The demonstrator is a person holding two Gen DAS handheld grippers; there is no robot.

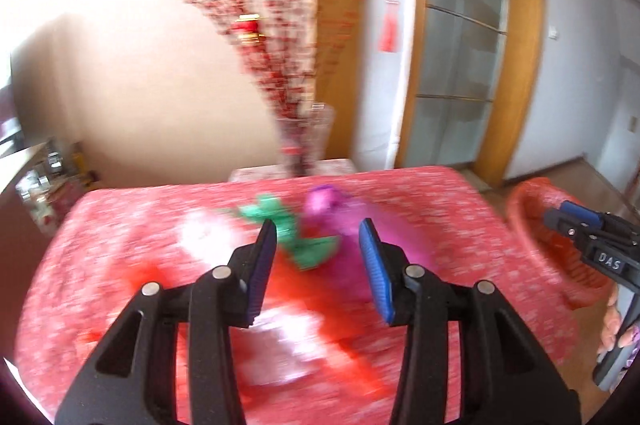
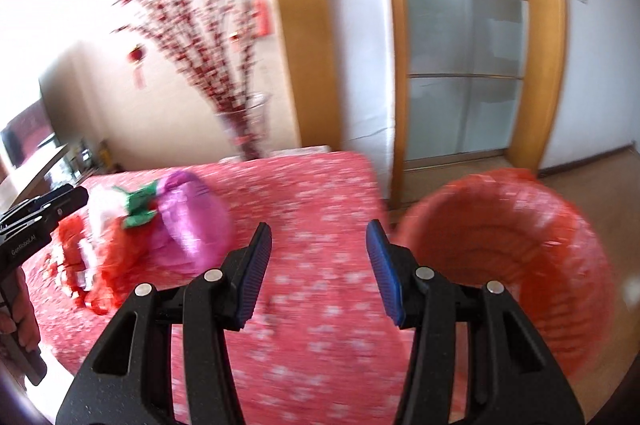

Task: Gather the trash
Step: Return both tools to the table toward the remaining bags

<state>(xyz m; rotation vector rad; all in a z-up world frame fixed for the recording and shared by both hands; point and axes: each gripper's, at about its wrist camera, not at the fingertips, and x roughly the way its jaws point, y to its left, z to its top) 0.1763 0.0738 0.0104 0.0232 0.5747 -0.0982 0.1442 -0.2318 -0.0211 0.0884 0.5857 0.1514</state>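
Observation:
A pile of crumpled trash lies on the red flowered tablecloth point(image 1: 120, 265): a green piece point(image 1: 296, 237), a purple piece point(image 1: 332, 213), a white piece point(image 1: 204, 231) and red scraps point(image 1: 304, 289). My left gripper point(image 1: 318, 249) is open and empty just above the pile, jaws on either side of the green and purple pieces. The pile also shows in the right wrist view, with the purple piece point(image 2: 196, 221) nearest. My right gripper point(image 2: 318, 249) is open and empty over the table edge, beside the red basket point(image 2: 560, 265). Both views are motion-blurred.
The red basket point(image 1: 536, 225) stands off the table's right edge. A glass vase of red blossom branches point(image 1: 308, 141) stands behind the table. A wooden-framed glass door point(image 2: 464, 45) is on the right, and a low cabinet point(image 1: 36, 177) on the left.

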